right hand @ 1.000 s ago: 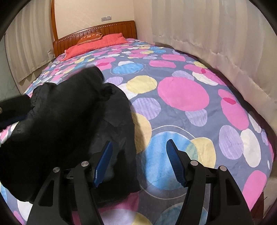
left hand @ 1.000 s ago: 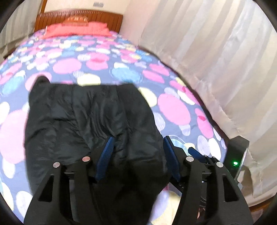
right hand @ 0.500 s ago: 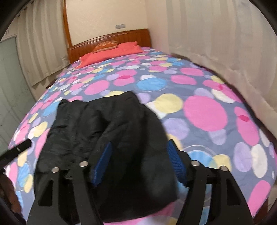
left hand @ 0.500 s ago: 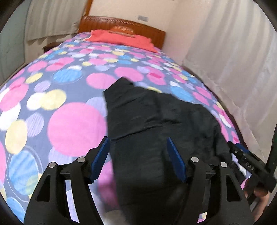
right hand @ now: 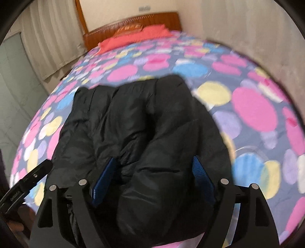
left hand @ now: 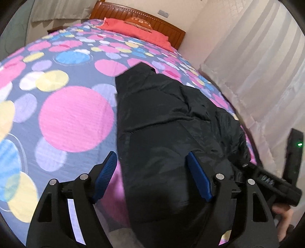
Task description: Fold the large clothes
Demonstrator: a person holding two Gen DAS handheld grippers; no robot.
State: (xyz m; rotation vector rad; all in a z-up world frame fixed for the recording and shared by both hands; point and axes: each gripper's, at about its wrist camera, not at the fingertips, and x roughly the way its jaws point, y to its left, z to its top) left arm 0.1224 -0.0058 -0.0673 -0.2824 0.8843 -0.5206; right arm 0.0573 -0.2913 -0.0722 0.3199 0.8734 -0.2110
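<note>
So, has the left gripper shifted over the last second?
Yes. The left gripper has swung left: the headboard now sits centre-frame, and the black jacket lies toward the right.

Jackets: one, black (left hand: 171, 122) (right hand: 144, 129)
Grippers: two, left (left hand: 152, 177) and right (right hand: 152, 179)
Beds: one (left hand: 76, 114)
Red pillows: one (left hand: 137, 32)
Headboards: one (left hand: 144, 19)
Curtains: two, one pale (left hand: 257, 57), one by the headboard (right hand: 51, 38)

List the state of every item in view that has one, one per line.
black jacket: lying rumpled on the bed, partly folded
left claw: open, above the jacket's near edge
right claw: open, jacket bulging between its fingers
bedspread: spread flat
curtain: drawn
</note>
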